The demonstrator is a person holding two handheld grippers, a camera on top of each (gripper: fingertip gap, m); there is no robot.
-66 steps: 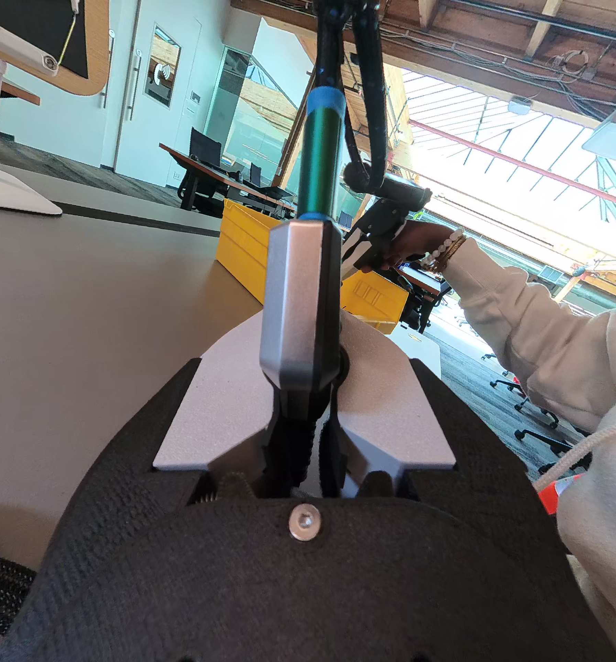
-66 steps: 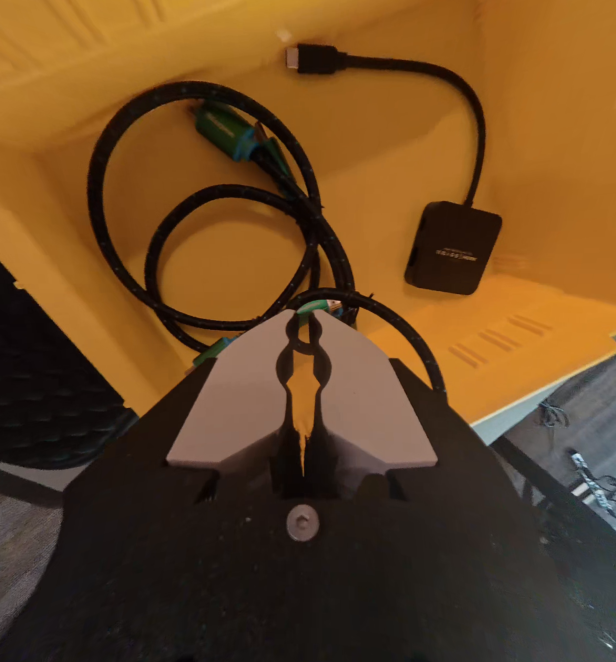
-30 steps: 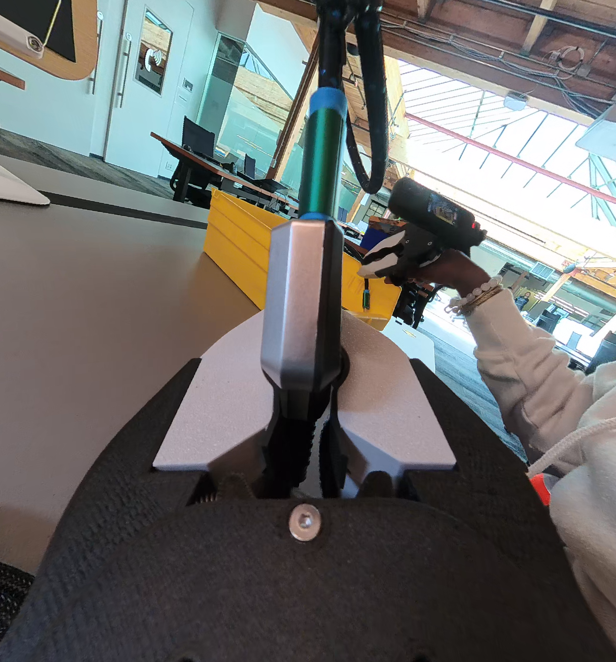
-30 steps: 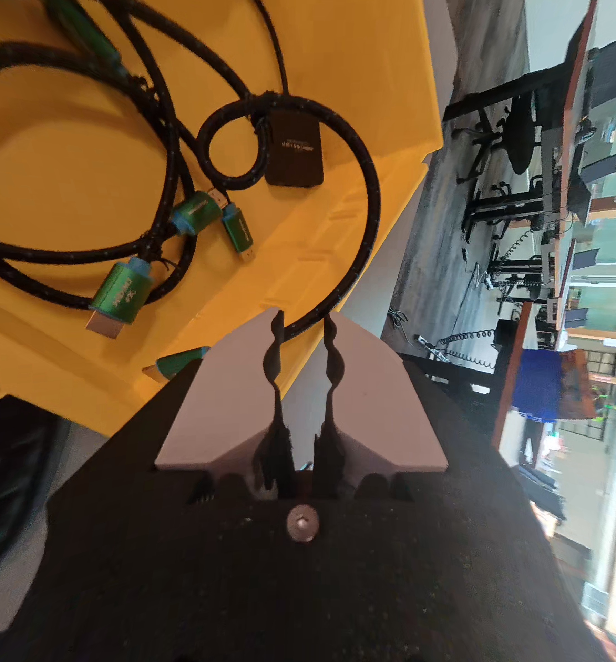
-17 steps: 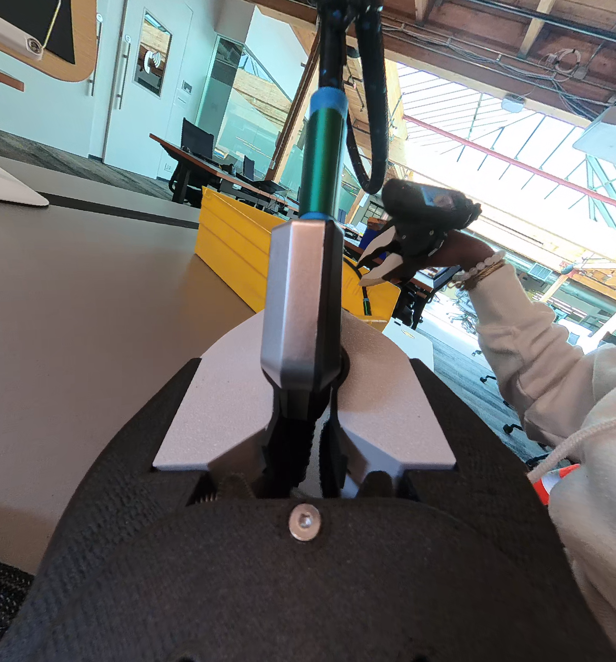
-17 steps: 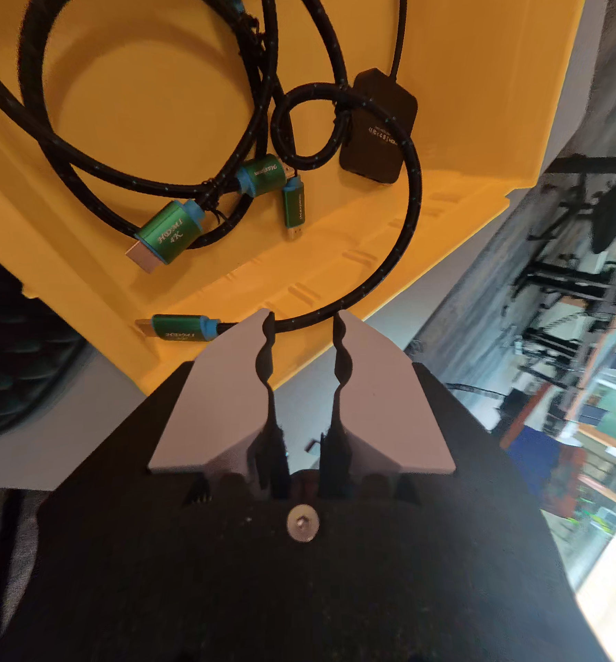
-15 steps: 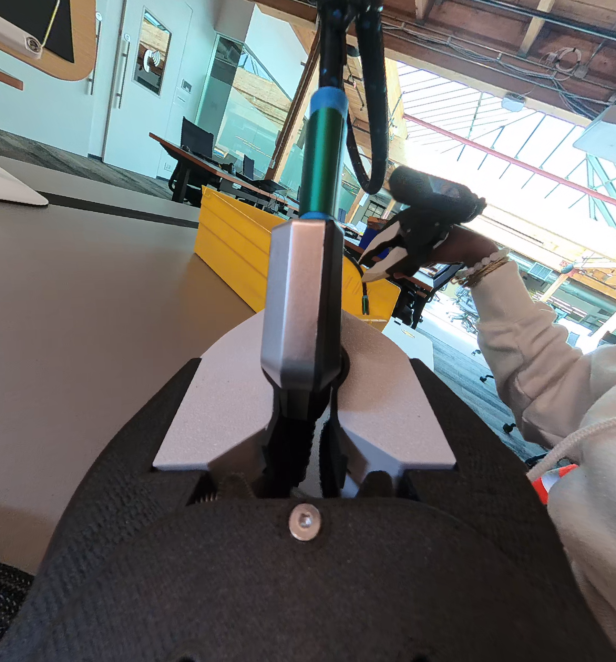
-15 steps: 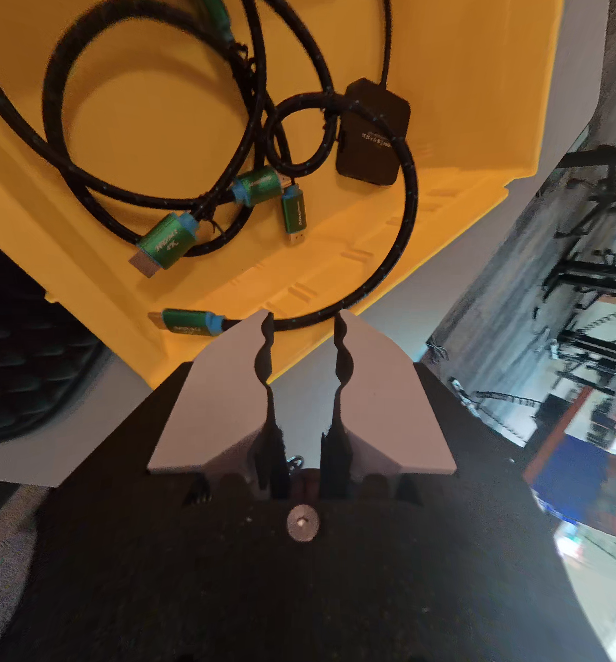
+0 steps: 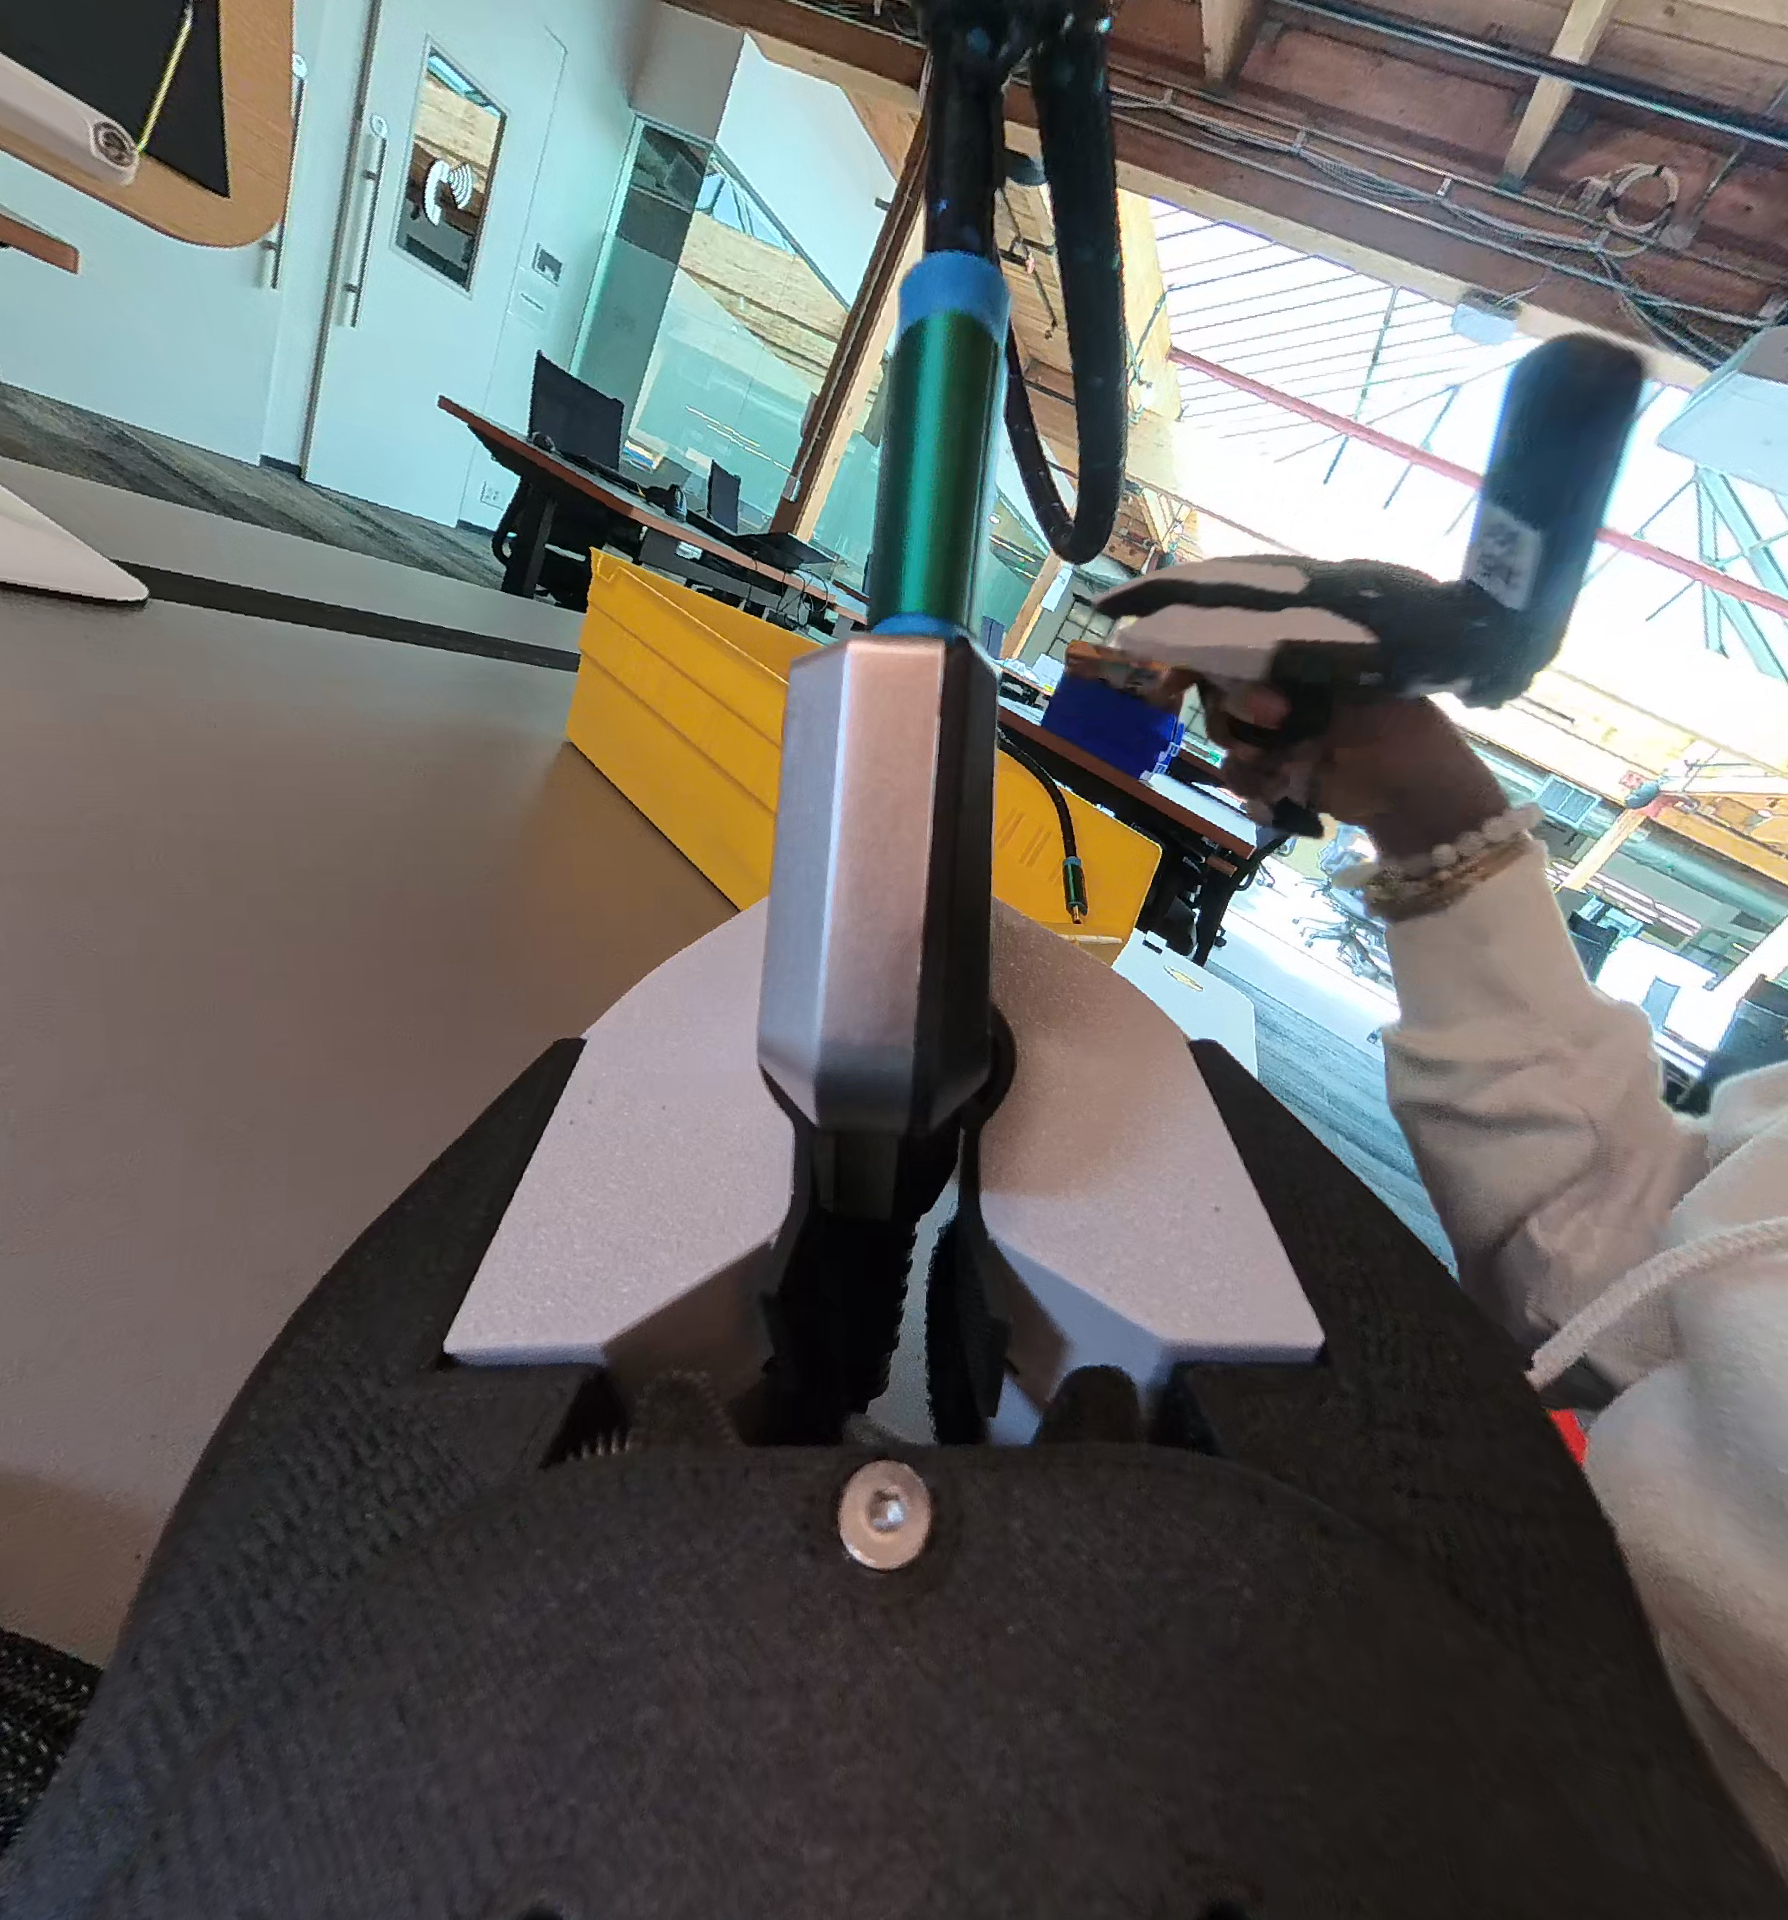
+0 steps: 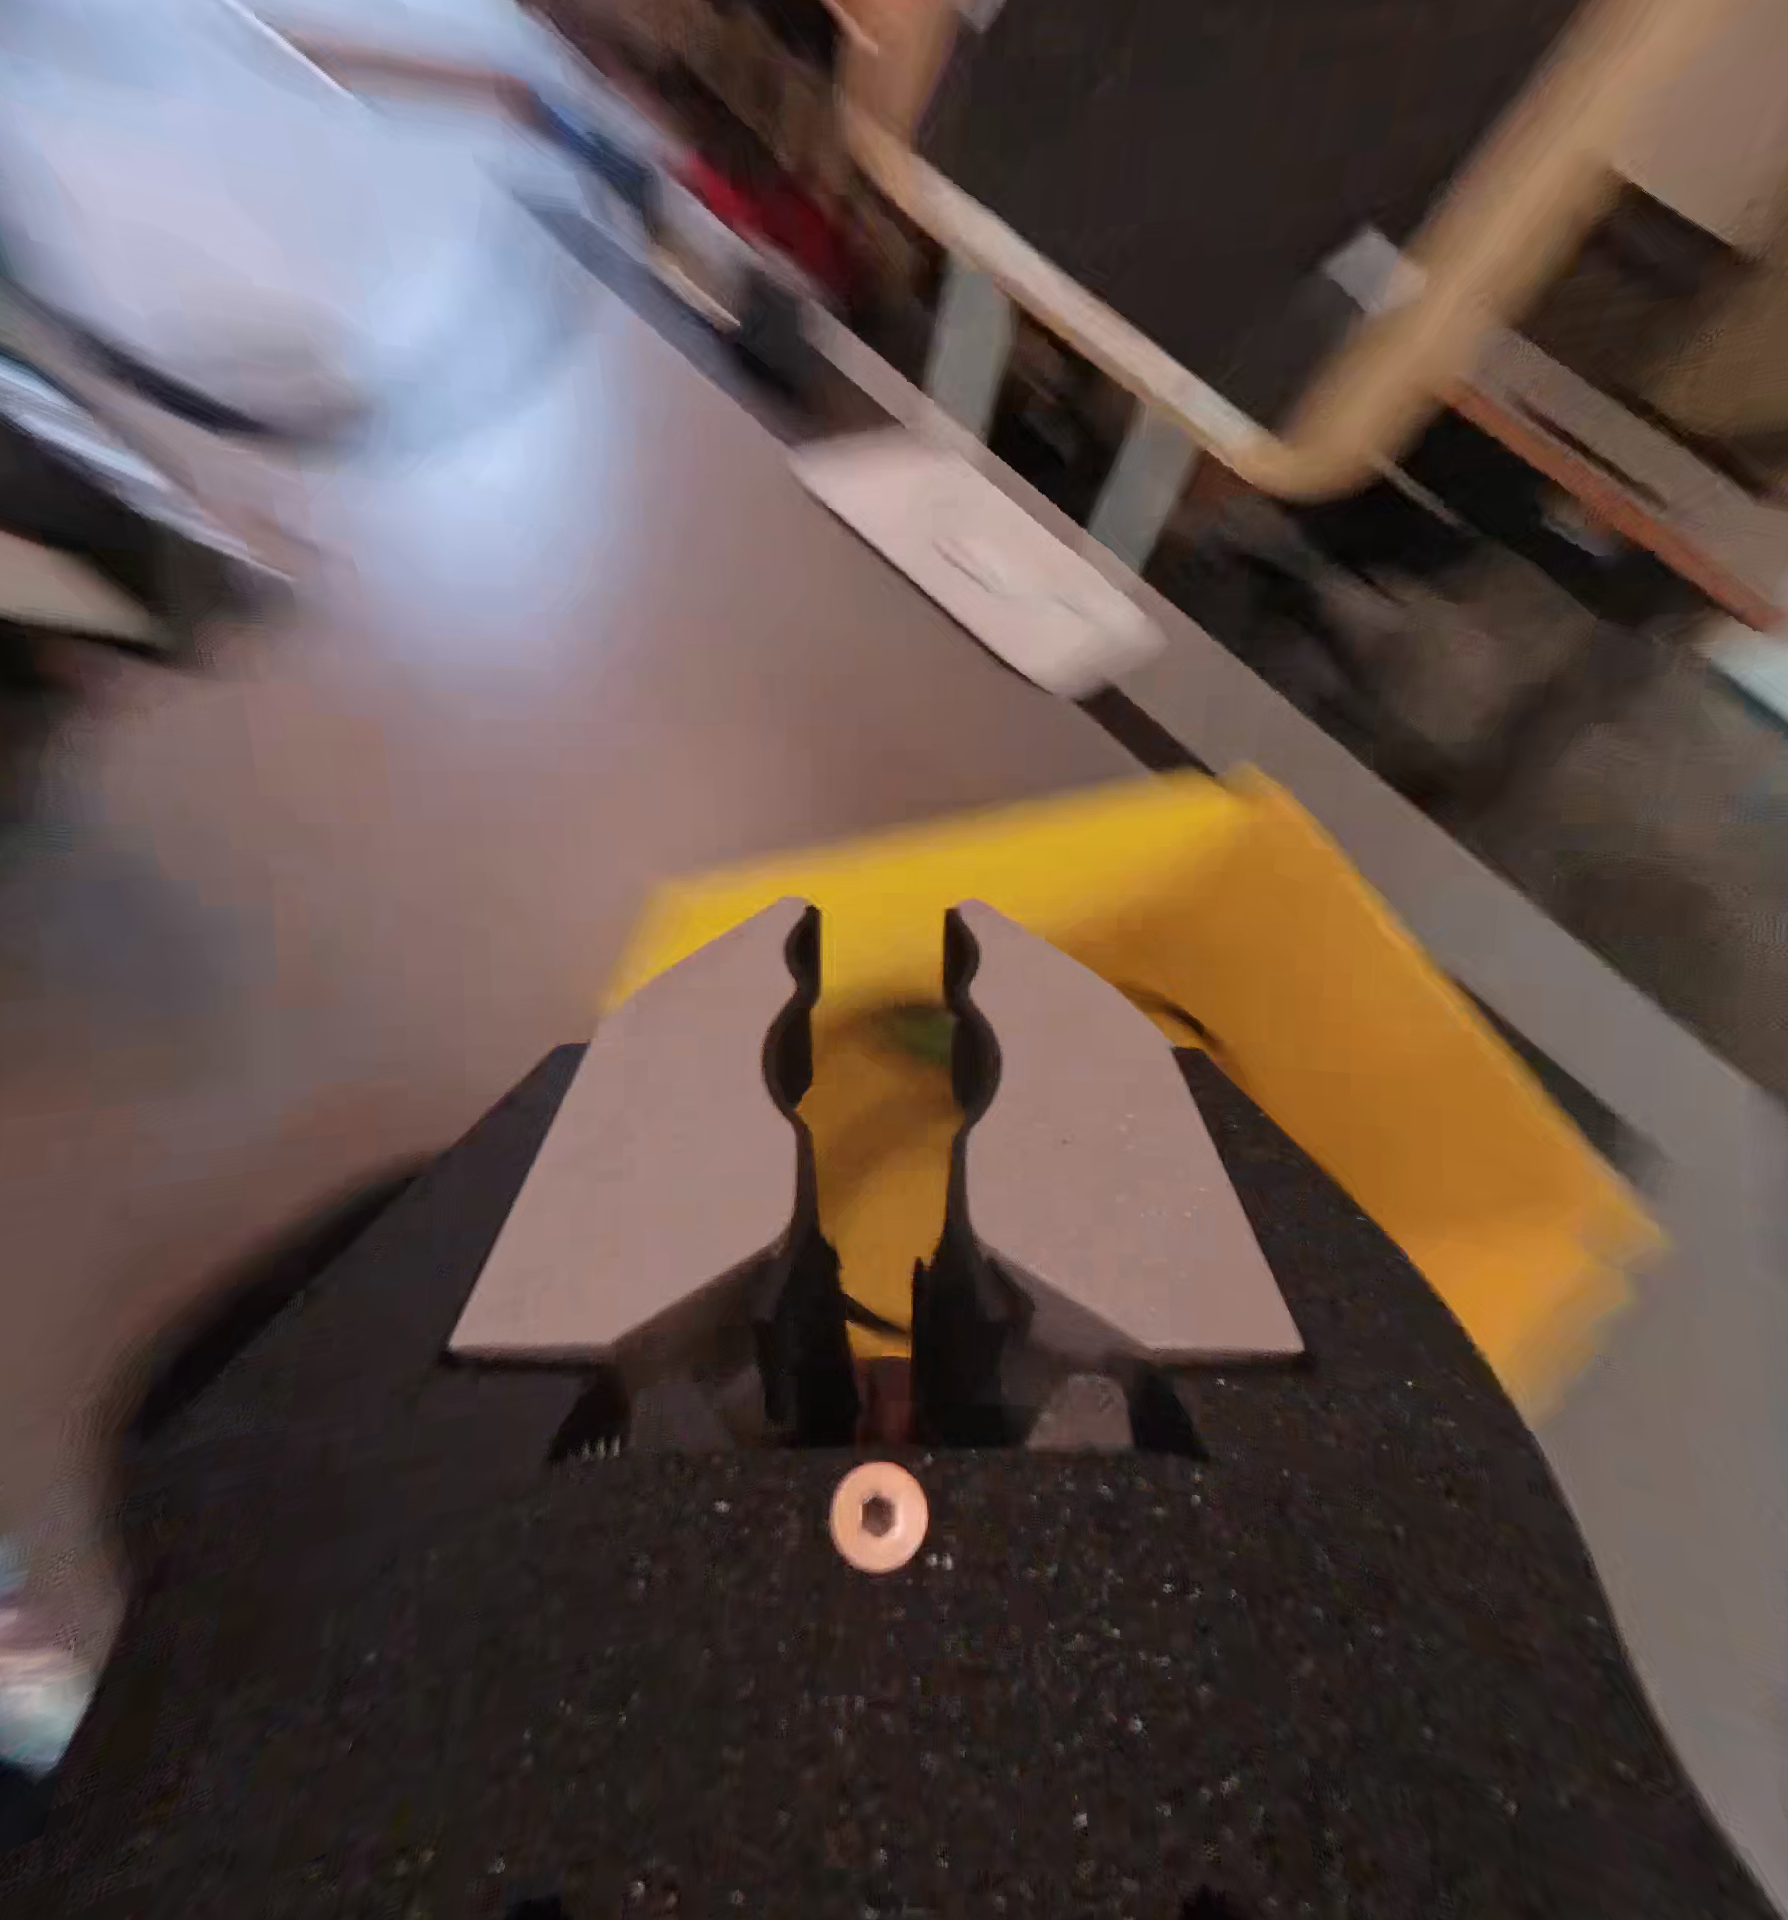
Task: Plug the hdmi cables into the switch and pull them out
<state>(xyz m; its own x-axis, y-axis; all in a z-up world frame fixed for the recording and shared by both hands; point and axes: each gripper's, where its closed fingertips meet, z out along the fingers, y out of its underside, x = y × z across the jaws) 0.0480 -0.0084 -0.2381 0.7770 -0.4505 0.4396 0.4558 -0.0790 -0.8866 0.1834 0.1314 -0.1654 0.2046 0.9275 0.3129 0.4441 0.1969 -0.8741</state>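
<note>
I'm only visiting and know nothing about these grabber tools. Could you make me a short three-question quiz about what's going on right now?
1. True or false: the left gripper is clamped on a silver switch with a green HDMI plug in it.
2. The right gripper is: A) shut on a cable, B) open and holding nothing.
3. What colour is the bin with a cable end hanging over its edge?

Key: 1 true; 2 B; 3 yellow.
</note>
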